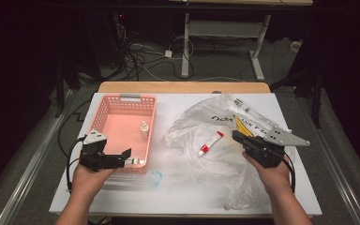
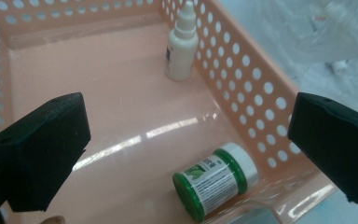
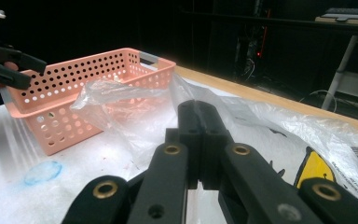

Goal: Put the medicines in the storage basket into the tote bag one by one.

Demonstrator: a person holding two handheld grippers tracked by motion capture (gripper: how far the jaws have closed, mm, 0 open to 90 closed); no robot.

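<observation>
My left hand-held gripper (image 2: 186, 140) hung wide open and empty over the green-capped jar (image 2: 214, 179) in the basket (image 2: 256, 88); my right hand-held gripper (image 3: 200, 126) was closed, empty. The jar looked light, rigid and slick: best gripped across its body.

Your workstation: a white table (image 1: 122, 197) in a dark, unlit room.

Beyond the table's far wooden edge (image 1: 183, 87) you have grey floor (image 1: 215, 65) with a tangle of cables (image 1: 140, 58) lying loose on it. Past those cables stands a desk frame with pale metal legs (image 1: 185, 47). To either side of the table the room falls into blackness; you have light on the tabletop alone.
</observation>
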